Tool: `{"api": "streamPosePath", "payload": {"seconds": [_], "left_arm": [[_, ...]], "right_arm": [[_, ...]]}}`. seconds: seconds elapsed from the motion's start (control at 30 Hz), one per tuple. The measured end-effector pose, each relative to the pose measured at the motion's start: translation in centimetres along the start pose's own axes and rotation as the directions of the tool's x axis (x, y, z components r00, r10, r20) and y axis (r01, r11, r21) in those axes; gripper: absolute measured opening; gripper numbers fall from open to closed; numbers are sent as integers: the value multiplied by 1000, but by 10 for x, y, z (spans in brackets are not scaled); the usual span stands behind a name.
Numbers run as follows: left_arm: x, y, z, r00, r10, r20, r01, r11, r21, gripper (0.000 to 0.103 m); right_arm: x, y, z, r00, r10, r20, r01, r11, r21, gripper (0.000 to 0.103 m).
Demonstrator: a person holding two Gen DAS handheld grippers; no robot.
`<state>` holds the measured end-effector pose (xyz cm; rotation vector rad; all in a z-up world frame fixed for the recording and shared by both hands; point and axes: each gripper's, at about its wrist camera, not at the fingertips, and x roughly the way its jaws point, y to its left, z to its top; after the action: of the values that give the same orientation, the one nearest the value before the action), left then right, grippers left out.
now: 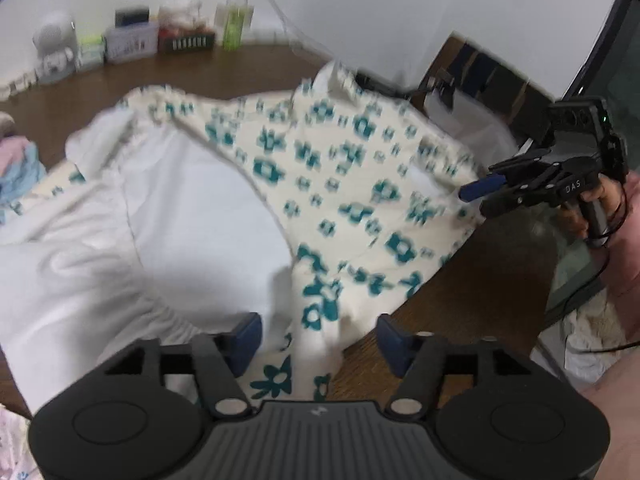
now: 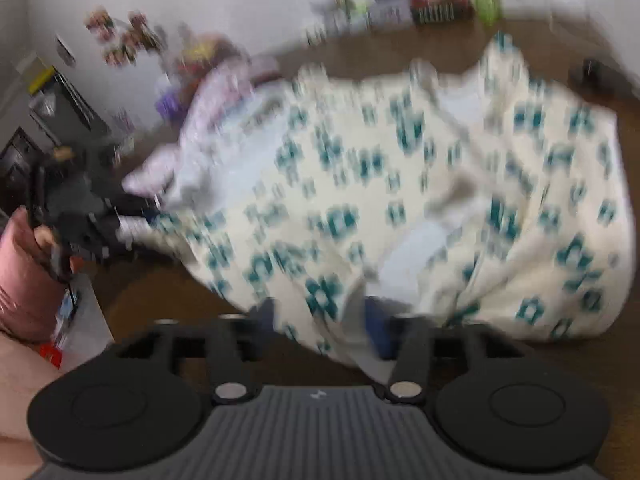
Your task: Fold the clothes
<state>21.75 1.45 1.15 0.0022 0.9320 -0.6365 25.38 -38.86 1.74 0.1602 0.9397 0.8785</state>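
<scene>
Left hand-held gripper [image 1: 318,340] stands open, a fold of the flowered garment [image 1: 340,176] lying between its blue pads [image 1: 248,338] on the brown tabletop [image 1: 472,280]. Across the cloth, the right hand-held gripper [image 1: 466,192] nips the garment's edge. From the right wrist, blurred, pads close on a bunched fold.

A dark brown wooden table [image 1: 472,304] with visible grain stands against a plain white wall [image 1: 360,8]. Along the table's far edge, at the wall, sits a row of small containers [image 1: 132,42] and a clear bag with green contents [image 1: 234,26]. At the right edge of the left wrist view, a dark-framed window [image 1: 616,64]. In the blurred right wrist view, coloured pictures [image 2: 120,40] hang on the wall above dark furniture [image 2: 60,108].
</scene>
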Motion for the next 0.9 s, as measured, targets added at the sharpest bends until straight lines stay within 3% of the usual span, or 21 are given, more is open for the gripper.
{"api": "streamPosePath", "payload": {"seconds": [0.07,0.17,0.27,0.37,0.43,0.5,0.57,0.63,0.67,0.73,0.8,0.9], "left_arm": [[-20,7,5,997,10,72,-9,1000,-21,79],[-37,27,30,980,94,173,-76,992,-105,88],[-36,70,59,958,209,197,-146,945,-294,91],[-14,119,80,957,244,158,-157,892,-424,88],[10,144,91,957,271,103,-198,871,-449,79],[29,156,95,961,270,54,-221,874,-432,75],[46,161,99,964,264,16,-235,883,-406,56],[57,160,104,960,278,5,-259,898,-355,13],[57,160,107,956,293,10,-273,902,-335,3],[56,165,110,943,332,33,-304,897,-322,3],[54,170,115,917,396,38,-367,880,-303,3],[50,179,114,895,444,45,-407,853,-327,6]], "right_arm": [[-9,8,4,997,17,76,-18,1000,8,59],[5,18,10,993,6,120,-9,1000,22,69],[19,28,16,987,-6,163,0,999,37,72],[32,38,22,979,-18,205,7,999,53,72],[46,40,21,978,-31,208,18,998,66,72],[61,40,19,978,-51,200,36,996,77,72],[69,39,16,979,-75,191,59,995,83,72],[73,38,12,978,-93,185,78,993,87,72],[74,37,10,978,-97,183,82,993,87,71],[78,36,7,980,-111,165,98,991,86,63],[84,35,4,984,-122,132,111,990,91,44],[88,36,0,984,-120,131,109,990,89,41]]}}
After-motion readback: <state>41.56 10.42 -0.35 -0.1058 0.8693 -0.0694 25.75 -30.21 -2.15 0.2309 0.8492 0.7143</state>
